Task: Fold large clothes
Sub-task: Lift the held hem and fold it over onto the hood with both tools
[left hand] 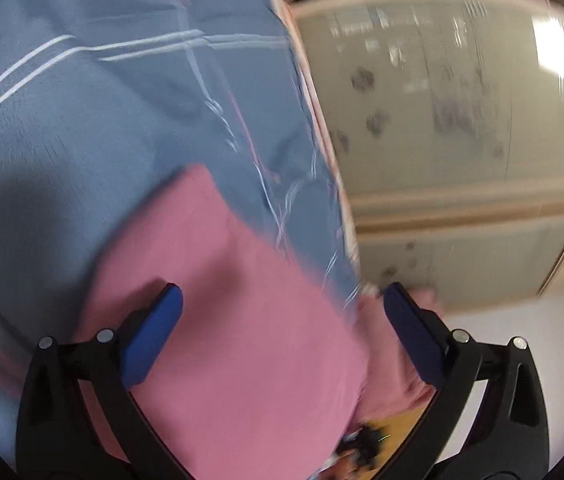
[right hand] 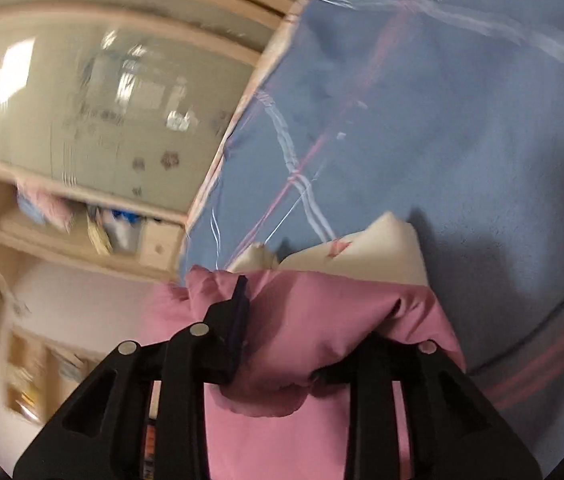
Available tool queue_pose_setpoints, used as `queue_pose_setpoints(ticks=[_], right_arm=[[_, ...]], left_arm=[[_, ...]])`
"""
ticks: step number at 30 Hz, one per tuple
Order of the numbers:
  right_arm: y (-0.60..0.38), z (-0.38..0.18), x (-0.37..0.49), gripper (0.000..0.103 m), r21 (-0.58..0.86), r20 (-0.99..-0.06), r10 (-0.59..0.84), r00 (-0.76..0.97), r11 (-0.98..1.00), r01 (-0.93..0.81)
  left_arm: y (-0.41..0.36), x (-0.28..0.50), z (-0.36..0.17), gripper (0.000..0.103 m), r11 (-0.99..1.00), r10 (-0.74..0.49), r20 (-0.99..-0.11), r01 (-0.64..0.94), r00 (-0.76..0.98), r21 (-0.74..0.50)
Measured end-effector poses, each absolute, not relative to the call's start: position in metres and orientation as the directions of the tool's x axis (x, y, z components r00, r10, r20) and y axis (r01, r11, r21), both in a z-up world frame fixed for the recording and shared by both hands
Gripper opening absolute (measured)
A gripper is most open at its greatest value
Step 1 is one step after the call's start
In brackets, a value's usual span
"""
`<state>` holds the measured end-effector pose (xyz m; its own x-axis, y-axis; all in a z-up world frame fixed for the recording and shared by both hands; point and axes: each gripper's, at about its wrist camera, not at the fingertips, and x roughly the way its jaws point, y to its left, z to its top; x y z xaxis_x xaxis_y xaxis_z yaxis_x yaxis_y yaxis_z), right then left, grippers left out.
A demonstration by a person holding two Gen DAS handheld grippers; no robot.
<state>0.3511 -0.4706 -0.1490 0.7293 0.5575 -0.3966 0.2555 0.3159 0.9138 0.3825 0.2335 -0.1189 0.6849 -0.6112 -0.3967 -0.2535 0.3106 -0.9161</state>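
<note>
Left wrist view: the pink garment lay across the lower centre of the frame, flat on a blue-grey bedspread with white stripes. The left gripper stood spread wide above it, blue pads clear of the cloth and holding nothing.

In the right wrist view the pink garment bunched at lower centre, and the right gripper was nearly closed with a fold of it pinched between the jaws. A cream lining showed just beyond.

Judged step: mid-fold, one edge released, the other carried. The next move likely calls for laying the held fold squarely, then letting go.

A wardrobe with frosted doors filled the right. Heavy blur; no writing legible.
</note>
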Motion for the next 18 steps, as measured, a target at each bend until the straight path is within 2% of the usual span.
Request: queue_pose_setpoints(ticks=[3, 6, 8, 9, 10, 12, 14, 15, 16, 17, 18], right_arm=[[-0.488, -0.178, 0.365, 0.029, 0.952, -0.304, 0.636, 0.709, 0.179, 0.248], [-0.497, -0.179, 0.36, 0.031, 0.969, -0.242, 0.661, 0.71, 0.128, 0.211], [-0.498, -0.174, 0.356, 0.04, 0.979, -0.2, 0.656, 0.727, 0.096, 0.182], [-0.502, -0.168, 0.35, 0.056, 0.982, -0.187, 0.642, 0.743, 0.095, 0.165], [-0.508, -0.158, 0.343, 0.095, 0.98, -0.2, 0.591, 0.782, 0.125, 0.157], [-0.524, -0.132, 0.32, 0.102, 0.953, -0.274, 0.44, 0.855, 0.246, 0.178], [-0.517, -0.109, 0.302, 0.102, 0.92, -0.31, 0.413, 0.856, 0.356, 0.162], [-0.507, -0.096, 0.296, 0.102, 0.882, -0.357, 0.384, 0.852, 0.438, 0.172], [-0.487, -0.078, 0.29, 0.102, 0.81, -0.415, 0.34, 0.844, 0.561, 0.172], [-0.469, -0.064, 0.285, 0.102, 0.74, -0.45, 0.3, 0.841, 0.652, 0.164], [-0.433, -0.043, 0.279, 0.099, 0.613, -0.49, 0.234, 0.84, 0.777, 0.141]], left_arm=[[0.268, 0.373, -0.131, 0.101, 0.28, -0.514, -0.389, -0.279, 0.764, -0.918], [0.272, 0.356, -0.116, 0.101, 0.347, -0.496, -0.388, -0.232, 0.777, -0.909], [0.253, 0.343, -0.09, 0.101, 0.491, -0.469, -0.419, -0.164, 0.778, -0.856], [0.242, 0.34, -0.081, 0.101, 0.538, -0.468, -0.428, -0.135, 0.773, -0.832], [0.225, 0.334, -0.068, 0.101, 0.579, -0.484, -0.426, -0.085, 0.764, -0.811], [0.196, 0.326, -0.053, 0.101, 0.604, -0.522, -0.406, -0.012, 0.75, -0.797], [0.161, 0.318, -0.037, 0.101, 0.651, -0.542, -0.407, 0.061, 0.736, -0.756], [0.143, 0.314, -0.031, 0.101, 0.686, -0.536, -0.419, 0.089, 0.733, -0.722], [0.125, 0.307, -0.025, 0.101, 0.728, -0.52, -0.433, 0.117, 0.736, -0.675], [0.097, 0.297, -0.016, 0.101, 0.799, -0.474, -0.457, 0.149, 0.753, -0.582], [0.072, 0.288, -0.011, 0.101, 0.862, -0.415, -0.481, 0.166, 0.772, -0.478]])
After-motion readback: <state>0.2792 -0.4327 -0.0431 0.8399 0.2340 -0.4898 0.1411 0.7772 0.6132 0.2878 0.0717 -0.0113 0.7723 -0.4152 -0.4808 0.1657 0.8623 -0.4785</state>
